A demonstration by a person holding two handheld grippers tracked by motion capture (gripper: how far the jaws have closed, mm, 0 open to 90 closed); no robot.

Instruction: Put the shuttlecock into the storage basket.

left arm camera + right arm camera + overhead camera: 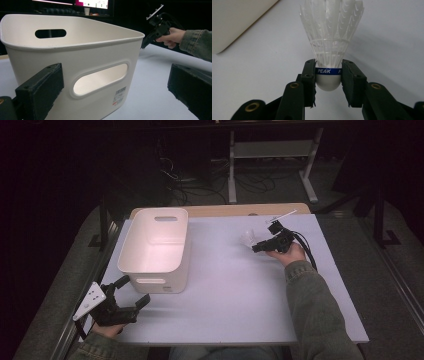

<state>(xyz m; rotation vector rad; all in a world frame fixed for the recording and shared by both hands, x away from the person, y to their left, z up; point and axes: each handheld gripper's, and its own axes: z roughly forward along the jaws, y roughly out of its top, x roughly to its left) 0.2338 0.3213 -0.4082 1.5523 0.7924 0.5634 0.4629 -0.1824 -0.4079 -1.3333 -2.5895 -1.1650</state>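
Note:
A white feather shuttlecock (330, 32) with a blue band marked PEAK lies on the white table, its cork base pinched between the jaws of my right gripper (328, 75), which is shut on it. From above, the shuttlecock (247, 239) sits right of centre with the right gripper (256, 247) at its near-right side. A white plastic basket (156, 247) with handle slots stands at the left. My left gripper (134, 290) stands open just in front of the basket's near wall (100, 80), nothing between its fingers.
The white table (225, 295) rests on a wooden top whose edge shows at the back. Beyond it are dark floor, cables and a white frame (272, 150). Monitors (92, 3) glow behind the basket in the left gripper view.

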